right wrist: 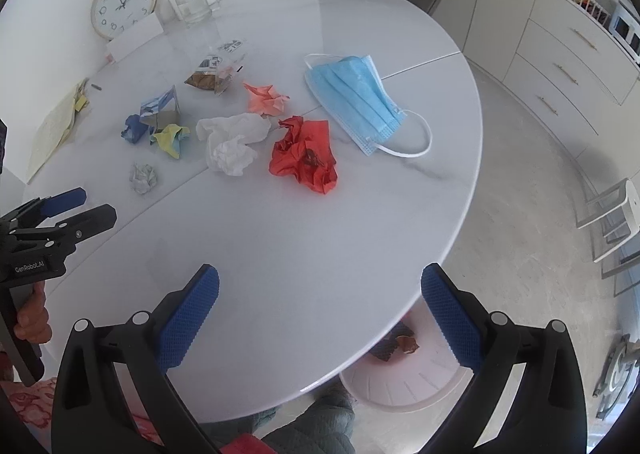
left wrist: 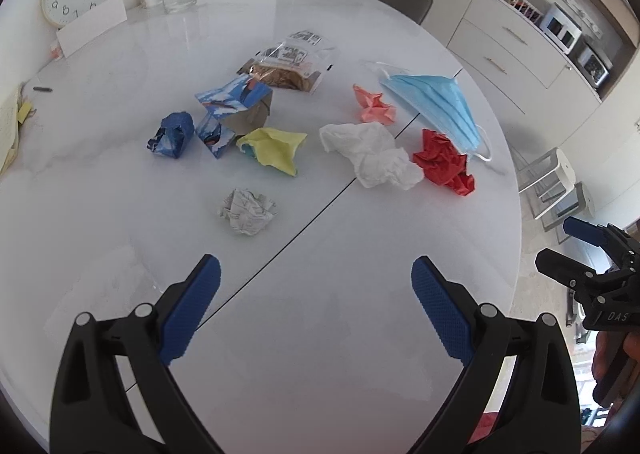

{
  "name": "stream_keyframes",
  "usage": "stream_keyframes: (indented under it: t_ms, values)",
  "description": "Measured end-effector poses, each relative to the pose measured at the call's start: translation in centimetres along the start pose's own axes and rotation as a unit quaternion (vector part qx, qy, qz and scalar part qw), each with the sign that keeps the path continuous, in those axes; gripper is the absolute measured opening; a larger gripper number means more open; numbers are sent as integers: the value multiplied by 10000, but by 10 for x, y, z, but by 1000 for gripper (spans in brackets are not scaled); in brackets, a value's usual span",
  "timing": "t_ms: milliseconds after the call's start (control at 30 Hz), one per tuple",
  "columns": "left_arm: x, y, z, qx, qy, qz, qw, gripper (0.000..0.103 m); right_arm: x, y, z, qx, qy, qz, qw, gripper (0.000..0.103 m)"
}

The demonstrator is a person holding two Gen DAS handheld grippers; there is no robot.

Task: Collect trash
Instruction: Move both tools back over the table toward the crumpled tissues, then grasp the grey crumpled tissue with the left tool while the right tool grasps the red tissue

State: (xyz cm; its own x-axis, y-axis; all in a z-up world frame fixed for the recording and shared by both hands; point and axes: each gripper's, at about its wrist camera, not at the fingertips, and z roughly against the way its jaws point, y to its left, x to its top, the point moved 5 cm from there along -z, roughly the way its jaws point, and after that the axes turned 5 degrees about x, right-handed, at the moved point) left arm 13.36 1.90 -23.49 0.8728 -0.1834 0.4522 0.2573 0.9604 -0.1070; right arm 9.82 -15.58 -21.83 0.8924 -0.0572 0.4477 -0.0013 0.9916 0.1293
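Both hand-held grippers hang released and empty above the near edge of the round white marble table (right wrist: 280,254): the left hand-held gripper (left wrist: 316,294) and the right hand-held gripper (right wrist: 320,302) have their blue-padded jaws wide apart. The trash lies in the middle of each frame: a crumpled red paper (right wrist: 304,155), a white crumpled tissue (right wrist: 232,141), a light blue face mask (right wrist: 352,97) (ear loops loose) and a small grey paper ball (left wrist: 247,211). A pink plastic bin (right wrist: 400,382) sits under the table edge, at the bottom of the right wrist view.

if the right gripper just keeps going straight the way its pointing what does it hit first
Probably the crumpled red paper: the open right gripper aims across bare table towards it, with nothing in between. Depth is unclear, so it might pass above.
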Motion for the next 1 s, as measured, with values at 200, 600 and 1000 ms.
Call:
stream_keyframes:
  t_ms: [200, 600, 1000]
  values:
    - [10, 22, -26, 134, 197, 388, 9990, 92, 15, 3, -26, 198, 176, 159, 9995, 100]
    - [33, 35, -66, 458, 373, 407, 9974, 83, 37, -2, -64, 250, 495, 314, 9980, 100]
    - [30, 30, -83, 437, 636, 469, 9959, 66, 48, -15, -68, 230, 550, 357, 9976, 100]
